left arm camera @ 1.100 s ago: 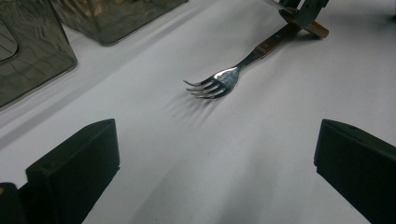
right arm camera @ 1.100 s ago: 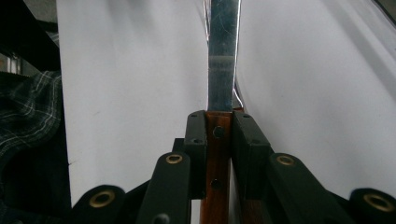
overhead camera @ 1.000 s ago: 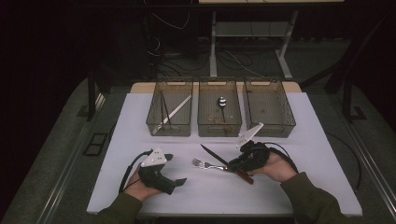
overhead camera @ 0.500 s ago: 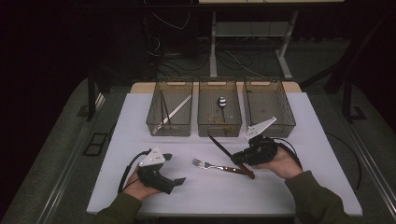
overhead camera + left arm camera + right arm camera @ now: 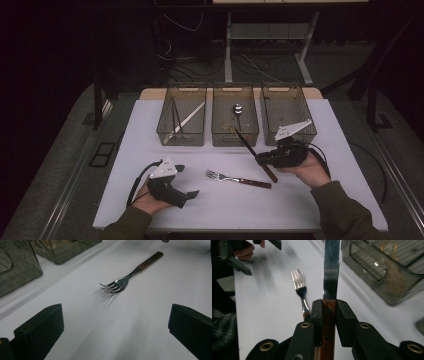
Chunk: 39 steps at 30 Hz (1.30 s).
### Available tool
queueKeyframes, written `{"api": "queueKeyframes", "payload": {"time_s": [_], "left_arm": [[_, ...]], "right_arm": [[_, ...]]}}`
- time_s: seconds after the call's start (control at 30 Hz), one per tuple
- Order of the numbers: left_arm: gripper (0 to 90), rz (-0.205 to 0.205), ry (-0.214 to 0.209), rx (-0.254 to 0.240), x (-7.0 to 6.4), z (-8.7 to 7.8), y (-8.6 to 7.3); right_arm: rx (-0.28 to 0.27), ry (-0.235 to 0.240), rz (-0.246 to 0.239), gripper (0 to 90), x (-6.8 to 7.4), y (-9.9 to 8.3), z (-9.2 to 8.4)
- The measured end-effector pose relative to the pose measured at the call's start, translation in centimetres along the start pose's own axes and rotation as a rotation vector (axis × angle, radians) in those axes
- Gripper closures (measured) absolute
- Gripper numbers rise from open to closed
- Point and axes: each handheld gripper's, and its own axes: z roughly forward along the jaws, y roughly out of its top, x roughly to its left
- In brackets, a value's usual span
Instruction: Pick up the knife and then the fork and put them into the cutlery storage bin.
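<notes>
My right gripper [image 5: 261, 160] is shut on the wooden handle of a knife [image 5: 247, 146], holding it just above the white table [image 5: 320, 200]. The blade points toward the middle bin [image 5: 235, 137]. In the right gripper view the jaws clamp the handle [image 5: 329, 315] and the blade [image 5: 331, 270] runs straight ahead. A fork [image 5: 235, 178] with a wooden handle lies on the table between the two hands. My left gripper [image 5: 186, 181] rests at the front left, open, and the fork [image 5: 120, 283] lies ahead of its empty jaws.
Three clear bins stand in a row at the back of the table. The left bin [image 5: 181, 137] holds long pale utensils, the middle one a spoon [image 5: 237, 109], and the right bin [image 5: 290, 107] has nothing in it. Cables trail from both grippers.
My right gripper has carried the knife to the right and a little up, away from the fork and nearer the bins. The left gripper and the fork have stayed put.
</notes>
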Motion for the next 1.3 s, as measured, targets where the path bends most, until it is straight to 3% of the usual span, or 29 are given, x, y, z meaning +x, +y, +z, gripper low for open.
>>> {"api": "queueKeyframes", "payload": {"time_s": [0.53,0.87,1.3], "left_arm": [[0.0,-0.006,-0.002,-0.005,0.0,0.0,0.0],[0.0,-0.013,-0.004,-0.007,0.0,0.1,0.0],[0.0,-0.01,-0.008,-0.009,0.0,0.1,0.0]], "right_arm": [[-0.138,-0.122,0.047,77.2,-1.8,0.4,-3.8],[-0.212,-0.213,0.078,77.2,-3.3,0.6,-5.3],[-0.263,-0.366,0.107,77.2,-6.2,1.9,-8.0]]}}
